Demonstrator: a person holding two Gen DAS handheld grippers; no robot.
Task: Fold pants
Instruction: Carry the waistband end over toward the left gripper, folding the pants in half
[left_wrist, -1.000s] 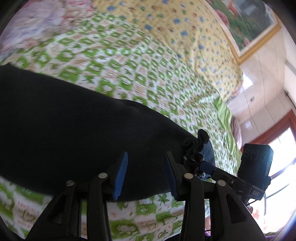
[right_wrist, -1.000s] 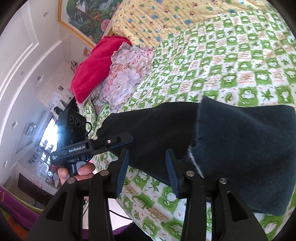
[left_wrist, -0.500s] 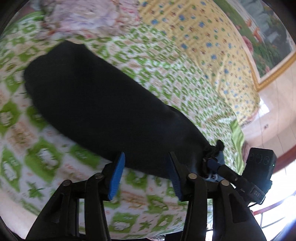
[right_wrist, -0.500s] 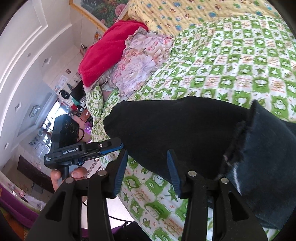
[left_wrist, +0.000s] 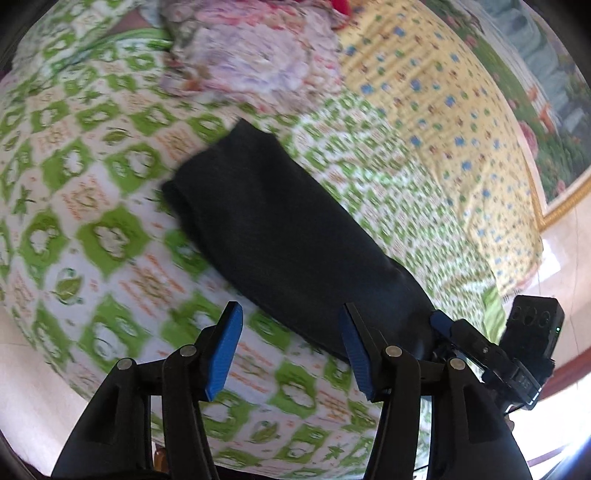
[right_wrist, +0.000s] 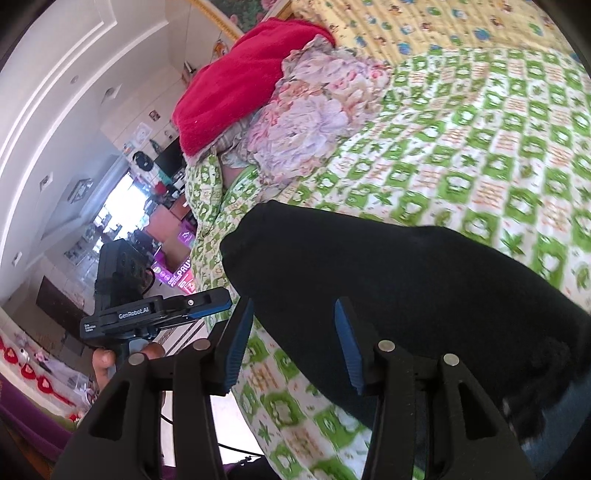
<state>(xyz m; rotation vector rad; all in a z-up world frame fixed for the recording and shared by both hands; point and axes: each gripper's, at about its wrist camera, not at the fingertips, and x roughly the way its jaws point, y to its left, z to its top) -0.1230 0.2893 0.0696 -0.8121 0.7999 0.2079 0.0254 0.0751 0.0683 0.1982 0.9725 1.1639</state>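
Note:
Dark pants (left_wrist: 280, 236) lie folded lengthwise in a long strip on the green-patterned bed sheet (left_wrist: 92, 206). My left gripper (left_wrist: 291, 350) is open and empty, above the sheet just off the pants' near edge. In the right wrist view the pants (right_wrist: 388, 280) lie ahead, and my right gripper (right_wrist: 293, 347) is open and empty over their near edge. The right gripper also shows in the left wrist view (left_wrist: 491, 350) at the pants' far right end, and the left gripper shows in the right wrist view (right_wrist: 207, 310), held by a hand, beside the pants' left end.
A floral cloth (right_wrist: 317, 110) and a red blanket (right_wrist: 236, 85) are heaped at the head of the bed. A yellow patterned sheet (left_wrist: 443, 110) covers the far part. The bed edge (right_wrist: 207, 229) drops to the floor on the left.
Both grippers have pulled back and away from the pants. The left wrist view now shows the whole folded strip, and the right view has swung left, off the lighter denim end.

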